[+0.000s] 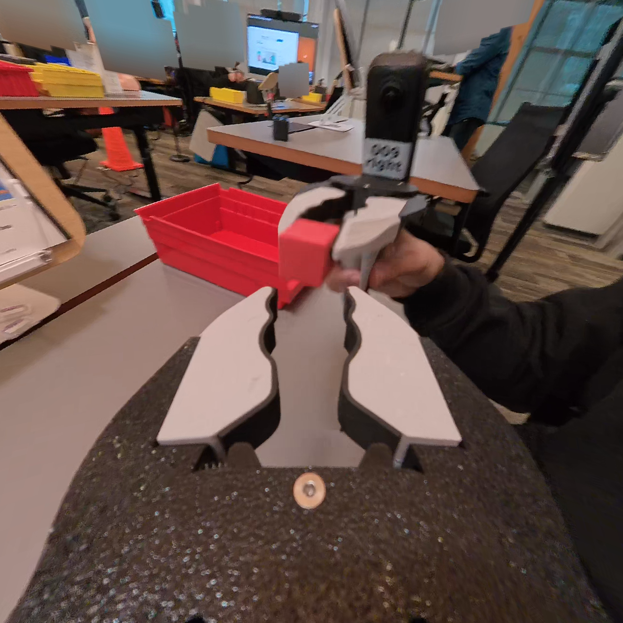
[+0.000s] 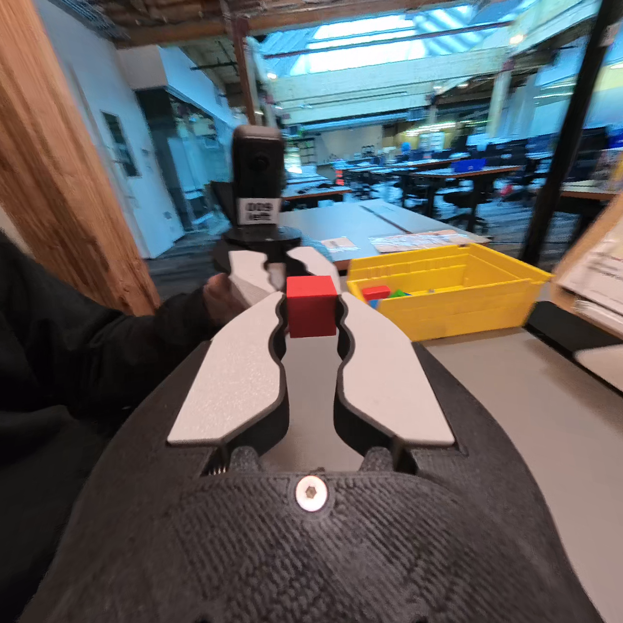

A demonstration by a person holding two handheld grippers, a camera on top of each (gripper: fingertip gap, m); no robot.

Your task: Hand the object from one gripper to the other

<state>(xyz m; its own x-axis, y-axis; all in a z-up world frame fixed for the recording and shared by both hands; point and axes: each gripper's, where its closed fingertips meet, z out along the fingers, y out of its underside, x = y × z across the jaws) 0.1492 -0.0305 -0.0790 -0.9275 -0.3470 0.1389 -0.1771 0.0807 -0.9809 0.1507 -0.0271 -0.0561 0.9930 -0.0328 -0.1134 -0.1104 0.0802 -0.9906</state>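
A red cube (image 2: 312,306) sits between the fingertips of my right gripper (image 2: 310,301), with both pads pressed on its sides, held above the grey table (image 2: 505,404). In the left wrist view the right gripper (image 1: 312,241) shows farther off, gripping the same cube (image 1: 306,251). My left gripper (image 1: 312,296) is open with nothing between its fingers, just below and in front of the cube. In the right wrist view the left gripper (image 2: 286,269) stands just behind the cube, jaws apart and off it.
A red bin (image 1: 215,236) stands on the table (image 1: 84,371) behind the grippers. A yellow bin (image 2: 448,293) holding a red block (image 2: 376,291) and other coloured blocks is at the right. A hand (image 1: 401,266) and dark sleeve hold the right gripper. A wooden post (image 2: 50,168) is at the left. Only a small space, under 4 cm, lies between the two pairs of fingers.
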